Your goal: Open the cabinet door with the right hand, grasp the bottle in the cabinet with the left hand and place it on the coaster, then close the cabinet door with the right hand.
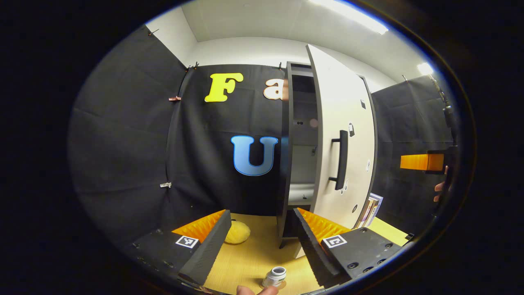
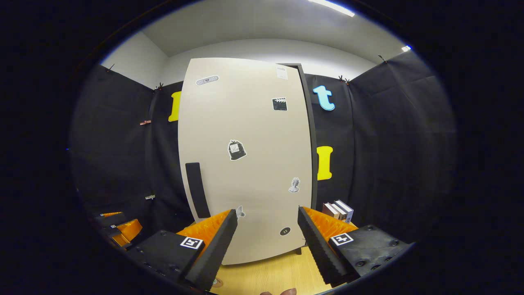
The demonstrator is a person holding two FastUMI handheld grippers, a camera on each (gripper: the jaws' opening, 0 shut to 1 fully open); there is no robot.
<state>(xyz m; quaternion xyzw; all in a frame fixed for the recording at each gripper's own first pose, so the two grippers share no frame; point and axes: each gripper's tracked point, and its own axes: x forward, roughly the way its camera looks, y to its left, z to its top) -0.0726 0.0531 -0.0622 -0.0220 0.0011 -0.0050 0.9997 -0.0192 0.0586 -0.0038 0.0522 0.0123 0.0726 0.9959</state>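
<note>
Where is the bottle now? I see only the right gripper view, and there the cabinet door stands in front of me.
Observer: In the left gripper view the bottle stands upright on the table, low between the fingers of the open left gripper and not gripped. A brownish disc, likely the coaster, shows under it.
Operator: Is the door shut?
Observer: No. The door is ajar, and shelves show inside the cabinet.
Operator: What else lies on the table?
Observer: A yellow soft lump, left of the cabinet.

both views face the cabinet door [image 1: 346,151], right perhaps nearer.
</note>
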